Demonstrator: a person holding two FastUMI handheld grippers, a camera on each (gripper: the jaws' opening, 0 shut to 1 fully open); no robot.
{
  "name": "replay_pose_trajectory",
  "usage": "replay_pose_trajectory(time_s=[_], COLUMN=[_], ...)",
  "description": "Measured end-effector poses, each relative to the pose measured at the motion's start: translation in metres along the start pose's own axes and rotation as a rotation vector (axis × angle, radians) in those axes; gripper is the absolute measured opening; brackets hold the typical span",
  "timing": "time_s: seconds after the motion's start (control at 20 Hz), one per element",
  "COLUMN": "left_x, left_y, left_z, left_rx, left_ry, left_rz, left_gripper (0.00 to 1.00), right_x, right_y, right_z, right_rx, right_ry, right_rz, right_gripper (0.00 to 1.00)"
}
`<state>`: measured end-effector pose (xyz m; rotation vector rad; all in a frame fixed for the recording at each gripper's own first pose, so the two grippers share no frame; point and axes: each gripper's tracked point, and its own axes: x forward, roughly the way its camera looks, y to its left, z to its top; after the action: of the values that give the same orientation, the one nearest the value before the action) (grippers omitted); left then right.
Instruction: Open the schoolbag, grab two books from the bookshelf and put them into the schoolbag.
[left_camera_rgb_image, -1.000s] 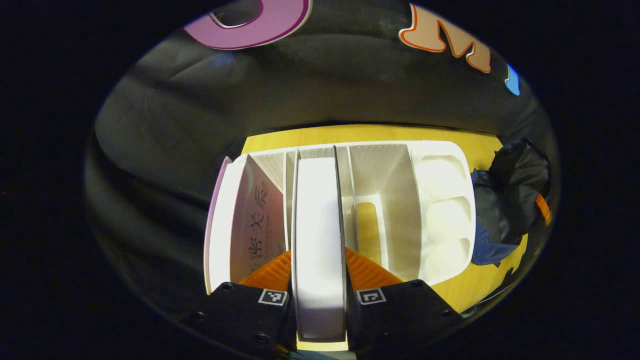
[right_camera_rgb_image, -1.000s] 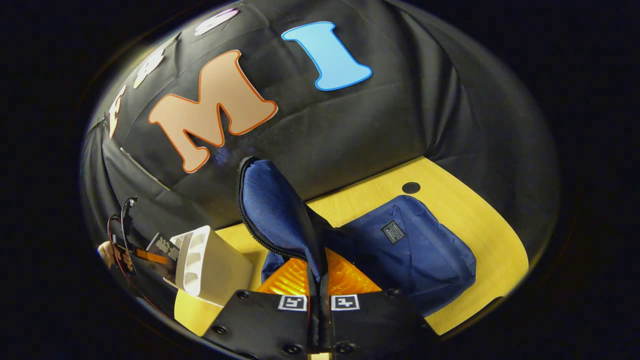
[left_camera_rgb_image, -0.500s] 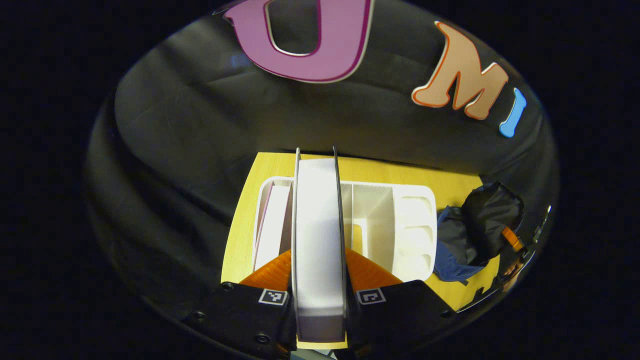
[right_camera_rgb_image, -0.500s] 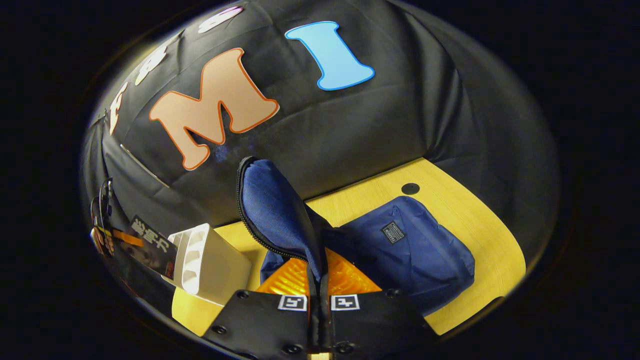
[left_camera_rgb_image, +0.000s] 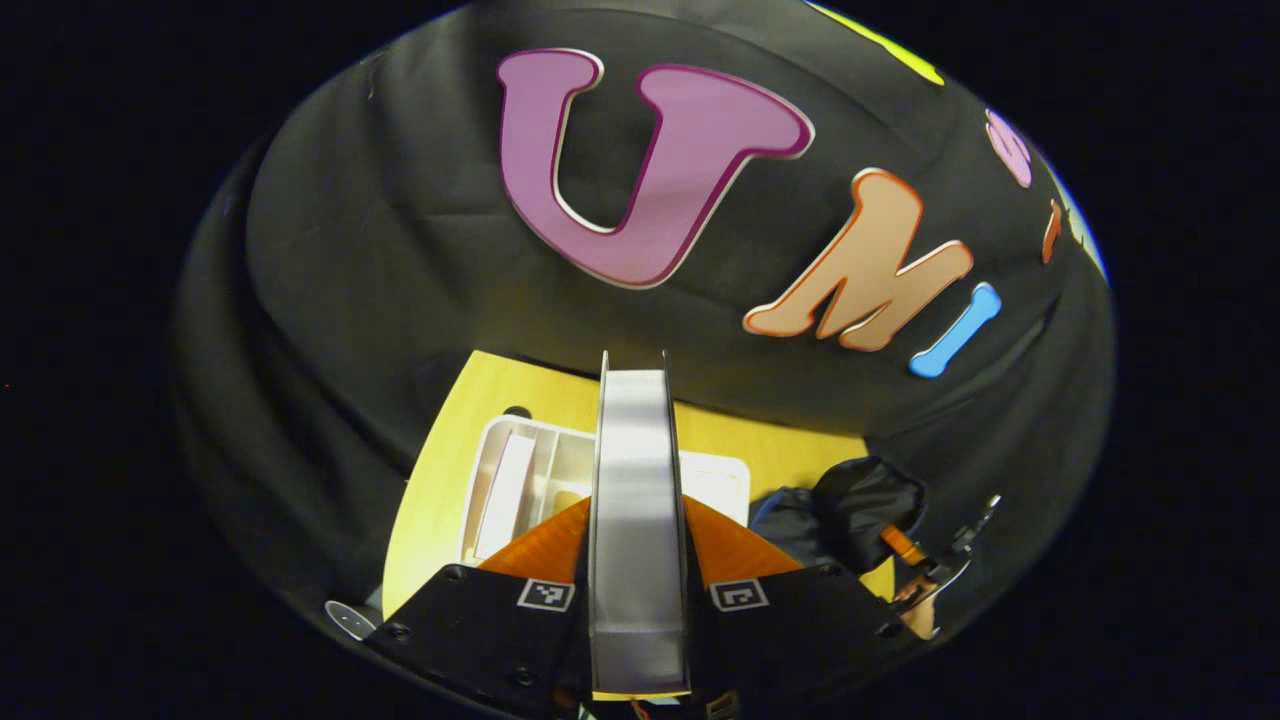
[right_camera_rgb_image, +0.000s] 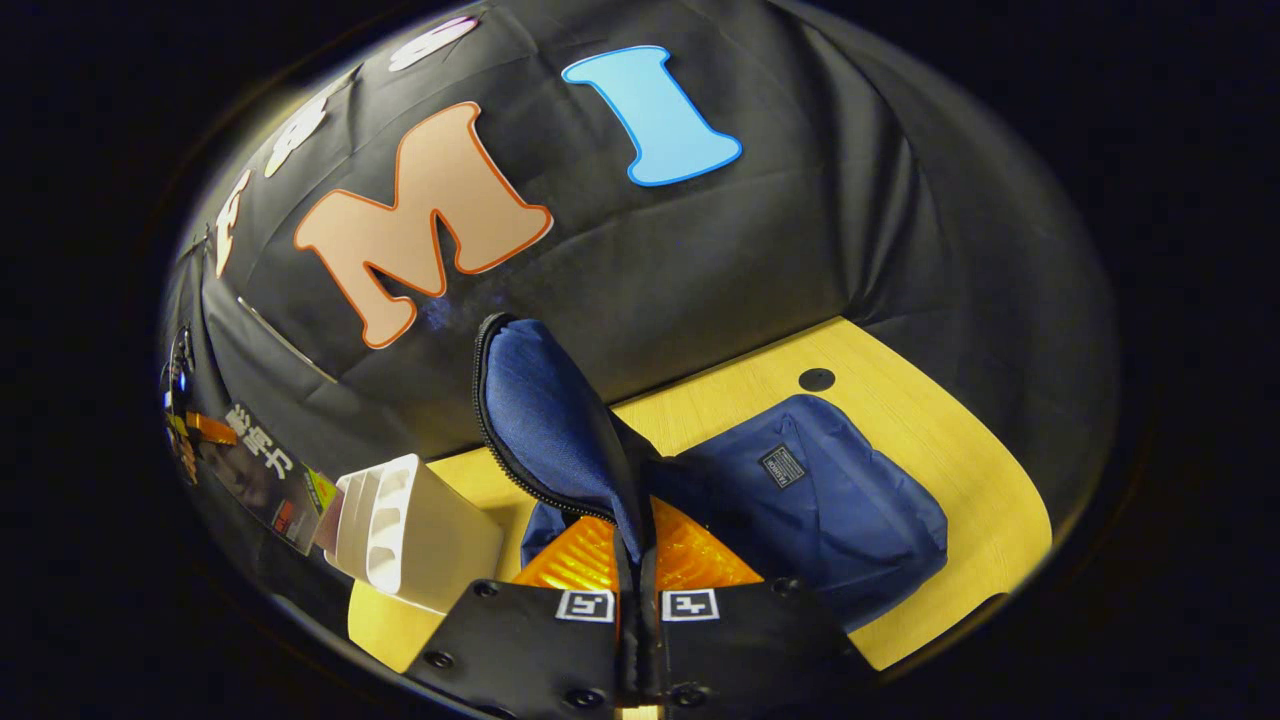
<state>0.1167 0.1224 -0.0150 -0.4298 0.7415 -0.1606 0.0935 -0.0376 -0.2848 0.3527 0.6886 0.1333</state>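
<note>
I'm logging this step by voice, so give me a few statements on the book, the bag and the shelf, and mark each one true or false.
1. The left gripper is shut on a book. True.
2. The book stands in the bookshelf. False: it is lifted above the shelf, clear of its slots.
3. The right gripper pinches the schoolbag flap and holds it up. True.
4. The schoolbag lies on the floor. False: it lies on the yellow table.
5. Another book stands in the bookshelf. True.
</note>
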Motion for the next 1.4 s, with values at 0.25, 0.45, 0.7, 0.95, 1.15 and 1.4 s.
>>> replay_pose_trajectory(time_s=[0.25, 0.45, 0.7, 0.95, 1.15, 1.4], left_x=[-0.004, -0.001, 0.022, 0.061, 0.1, 0.148], left_y=[-0.019, -0.033, -0.047, -0.076, -0.1, -0.123], left_z=[0.008, 0.005, -0.013, -0.04, -0.068, -0.116], left_rx=[-0.115, -0.208, -0.284, -0.338, -0.379, -0.399], left_ry=[-0.015, -0.02, -0.016, 0.006, 0.03, 0.091], left_rz=[-0.095, -0.164, -0.203, -0.261, -0.291, -0.285], left_gripper=[0.34, 0.34, 0.33, 0.34, 0.34, 0.34], right_x=[0.0, 0.0, 0.001, 0.001, 0.002, 0.002], right_y=[-0.001, -0.001, -0.001, -0.001, -0.001, -0.001], right_z=[0.001, 0.001, 0.0, 0.0, 0.0, 0.001], right_rx=[-0.001, 0.001, -0.006, 0.009, 0.022, 0.032], right_ry=[-0.001, -0.002, -0.004, -0.008, -0.015, -0.023], right_rz=[-0.004, -0.009, -0.014, -0.011, -0.006, 0.002], right_gripper=[0.05, 0.05, 0.05, 0.05, 0.05, 0.05])
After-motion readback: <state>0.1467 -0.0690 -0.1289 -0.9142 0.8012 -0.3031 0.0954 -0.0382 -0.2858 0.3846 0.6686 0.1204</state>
